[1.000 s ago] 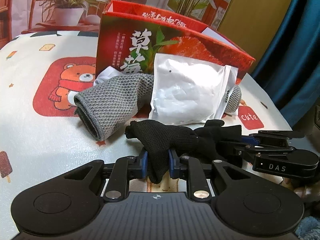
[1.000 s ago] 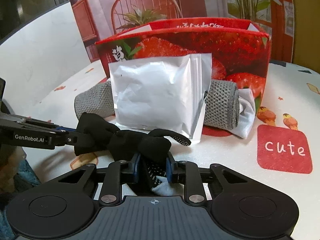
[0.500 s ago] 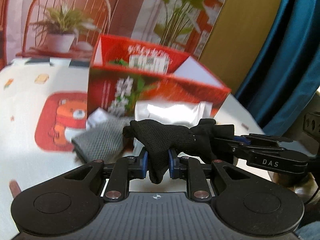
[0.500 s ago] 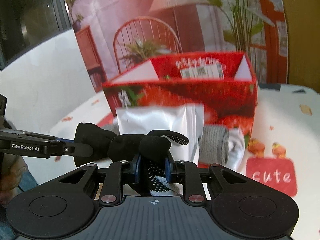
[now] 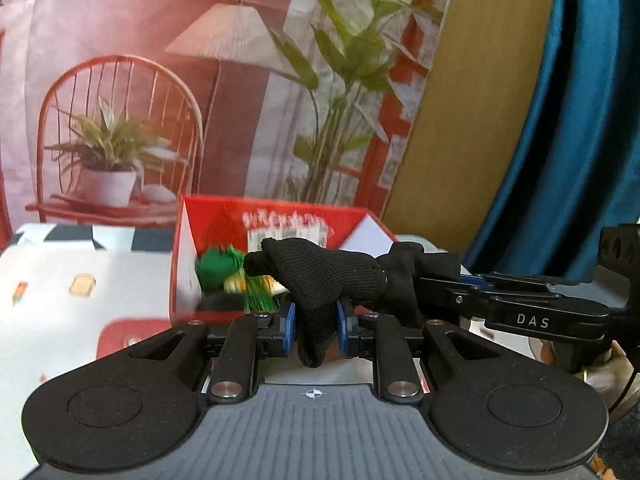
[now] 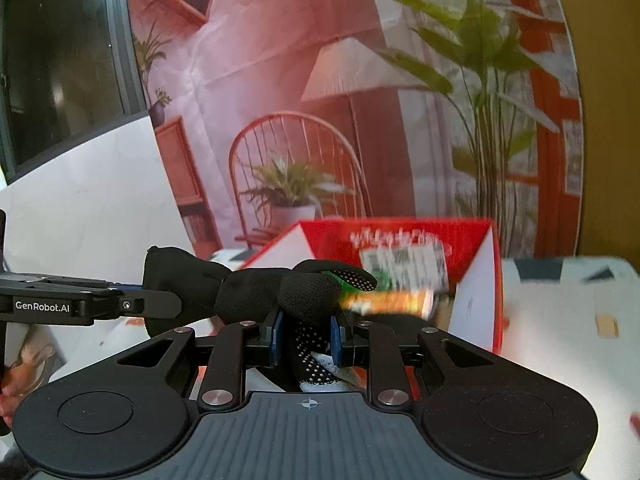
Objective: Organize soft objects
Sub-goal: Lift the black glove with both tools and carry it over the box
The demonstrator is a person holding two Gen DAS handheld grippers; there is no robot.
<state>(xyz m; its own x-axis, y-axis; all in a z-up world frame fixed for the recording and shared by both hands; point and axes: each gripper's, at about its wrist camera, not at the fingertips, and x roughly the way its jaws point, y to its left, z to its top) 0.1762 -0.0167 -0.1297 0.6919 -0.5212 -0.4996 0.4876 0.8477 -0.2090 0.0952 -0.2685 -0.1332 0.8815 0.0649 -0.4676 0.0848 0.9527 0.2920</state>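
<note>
A black knit glove (image 5: 324, 280) with white grip dots (image 6: 304, 292) hangs stretched between both grippers, lifted above the table. My left gripper (image 5: 316, 322) is shut on one end of it. My right gripper (image 6: 306, 334) is shut on the other end. The open red strawberry box (image 5: 276, 224) stands just beyond the glove, also in the right wrist view (image 6: 404, 232). Inside it lie a green soft item (image 5: 218, 268) and an orange-and-green packet (image 6: 388, 300), both blurred.
The table has a white patterned cloth (image 5: 76, 276) with red patches. A printed backdrop with chair, lamp and plants (image 5: 160, 120) hangs behind the box. A blue curtain (image 5: 580, 120) is on the right. A dark window (image 6: 56, 64) is at the far left.
Both grippers have risen with the black glove from table level to the height of the box's open top. The grey cloth and white pouch have dropped out of view.
</note>
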